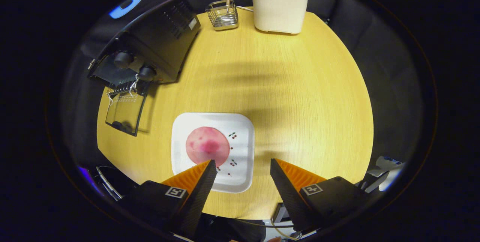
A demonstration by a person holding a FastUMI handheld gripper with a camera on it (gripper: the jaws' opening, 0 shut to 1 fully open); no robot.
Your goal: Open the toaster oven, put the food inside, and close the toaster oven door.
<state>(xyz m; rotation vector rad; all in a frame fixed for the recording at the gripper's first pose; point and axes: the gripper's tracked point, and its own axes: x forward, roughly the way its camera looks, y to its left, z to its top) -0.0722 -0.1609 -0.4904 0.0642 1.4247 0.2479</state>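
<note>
- Two fingers of the tongs (243,164) standing wide apart, gripping nothing, hovering above the worktop (300,84).
- Lying on a white square plate (240,122): the food (207,145), a flat pink round slice, looking like thin meat.
- Probably handling as light, soft and floppy, likely a little slick; pinching too hard risking a tear, pinching too lightly risking a slip.
- Best taking hold at the slice's rim, one finger sliding under the edge and the other pressing from above, since lying flush on the plate is leaving no side to clamp.
- Sitting just ahead of the left fingertip (210,165), which is overlapping the near edge of the slice in this view; whether touching it or above it, impossible to tell.
- Lying off to the left of the gap between the fingers rather than centred in it; right finger standing over bare worktop, beside the plate.
- Needing a shift leftward, by this judgement, before closing on the slice.
- Standing beyond the plate and to the left: the oven (150,43), black, with its glass door (125,112) already hanging down open toward the worktop.
- Resting at the far edge, well apart from the plate: a wire caddy (222,15) and a white toaster (278,8).
- Judging from this, opening done; picking up the food being the step in hand.
</note>
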